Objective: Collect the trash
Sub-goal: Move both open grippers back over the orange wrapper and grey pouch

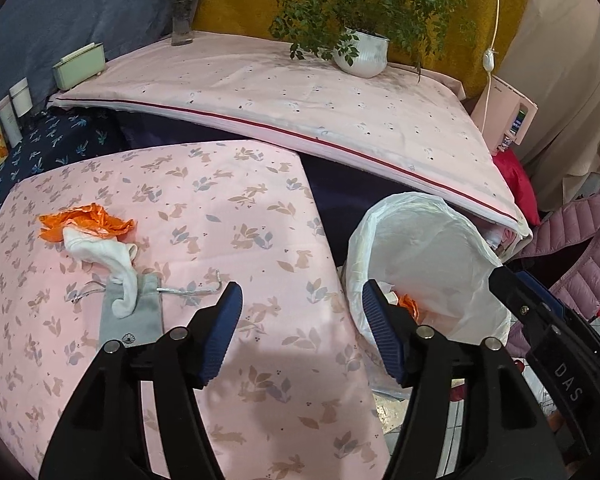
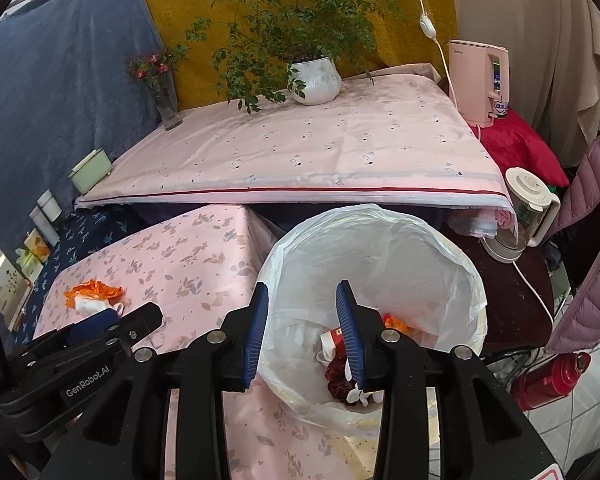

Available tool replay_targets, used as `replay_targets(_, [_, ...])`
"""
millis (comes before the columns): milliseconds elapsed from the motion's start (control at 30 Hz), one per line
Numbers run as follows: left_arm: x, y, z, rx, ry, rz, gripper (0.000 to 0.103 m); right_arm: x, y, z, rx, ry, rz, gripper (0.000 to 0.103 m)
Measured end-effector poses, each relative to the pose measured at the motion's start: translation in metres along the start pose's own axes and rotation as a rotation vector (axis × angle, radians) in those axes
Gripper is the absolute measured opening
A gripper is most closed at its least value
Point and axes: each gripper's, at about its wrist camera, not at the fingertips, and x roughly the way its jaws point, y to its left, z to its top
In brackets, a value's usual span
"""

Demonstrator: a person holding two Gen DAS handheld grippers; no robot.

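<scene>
A bin lined with a white plastic bag (image 2: 440,256) stands beside the pink rabbit-print table (image 1: 228,216). Inside it lie orange scraps (image 2: 396,325), a red-and-white wrapper (image 2: 332,338) and a dark red scrunchie (image 2: 338,380). My right gripper (image 2: 302,332) hangs over the bin's near rim, open, with nothing between its fingers. My left gripper (image 1: 300,332) is open over the table's right edge, also empty. On the table's left lie crumpled orange paper (image 1: 88,220), a white sock (image 1: 112,268) and a grey drawstring pouch (image 1: 134,316). The bin (image 1: 432,248) shows at the right in the left wrist view.
A higher pink-covered surface (image 1: 284,92) behind holds a potted plant (image 1: 362,54), a flower vase (image 1: 184,12) and a green box (image 1: 80,66). A blender jug (image 2: 520,212), a pink appliance (image 2: 478,80), a red flask (image 2: 552,376) and a quilted jacket (image 2: 592,248) crowd the right side.
</scene>
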Motion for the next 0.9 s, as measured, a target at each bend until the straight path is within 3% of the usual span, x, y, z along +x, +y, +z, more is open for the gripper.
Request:
replay_targets(200, [-0.006, 0.033, -0.006, -0.050, -0.002, 0.020, 0.061, 0.002, 0.029, -0.008, -0.042, 0.016, 0.025, 0.036])
replay_targets(400, [-0.009, 0.072, -0.015, -0.109, 0.005, 0.045, 0.062, 0.004, 0.060, -0.017, -0.082, 0.025, 0.049, 0.046])
replay_targets(900, [-0.014, 0.184, -0.036, -0.281, 0.015, 0.128, 0.074, 0.033, 0.142, -0.042, -0.186, 0.099, 0.130, 0.046])
